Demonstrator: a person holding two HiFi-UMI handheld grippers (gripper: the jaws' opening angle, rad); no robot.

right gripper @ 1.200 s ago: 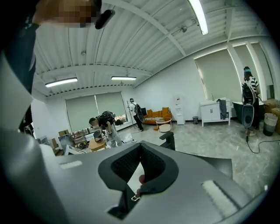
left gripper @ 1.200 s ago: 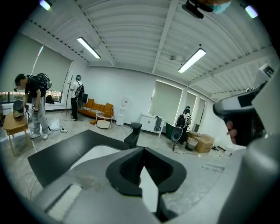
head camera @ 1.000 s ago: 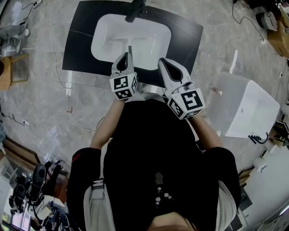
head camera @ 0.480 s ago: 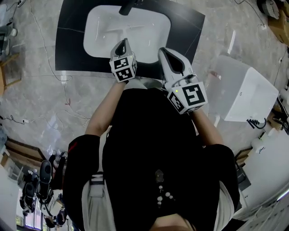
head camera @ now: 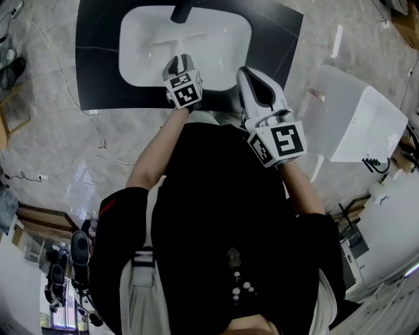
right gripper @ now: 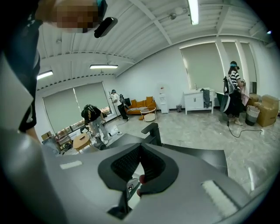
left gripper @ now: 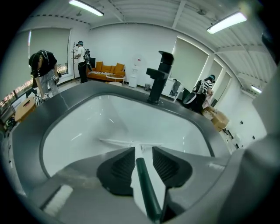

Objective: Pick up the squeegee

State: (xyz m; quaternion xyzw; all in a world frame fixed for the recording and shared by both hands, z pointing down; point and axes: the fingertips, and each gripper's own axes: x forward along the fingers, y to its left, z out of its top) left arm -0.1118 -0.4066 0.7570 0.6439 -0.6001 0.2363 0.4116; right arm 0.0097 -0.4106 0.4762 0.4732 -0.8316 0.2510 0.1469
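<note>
The squeegee [left gripper: 146, 183] lies in the white sink [head camera: 131, 39]. Its pale blade [head camera: 178, 42] stretches across the basin floor, and its dark green handle points back toward me. My left gripper [head camera: 175, 62] points steeply down over the sink's near rim. In the left gripper view its jaws [left gripper: 143, 148] straddle the handle and are opening, with a gap on each side of it, so the pads do not press on it. My right gripper [head camera: 245, 70] hovers to the right over the black counter [head camera: 91, 65]. Its pads [right gripper: 144, 166] meet, and nothing is between them.
A black faucet [head camera: 182, 10] stands at the sink's far rim, and it also shows in the left gripper view [left gripper: 159, 76]. A white boxy unit [head camera: 360, 124] sits on the floor to the right. Cables trail over the marble floor [head camera: 46, 131] at left. People stand far off in the room.
My left gripper has moved forward and down over the sink's near rim, and it now covers the handle that showed in front of it. The right gripper has edged slightly forward.
</note>
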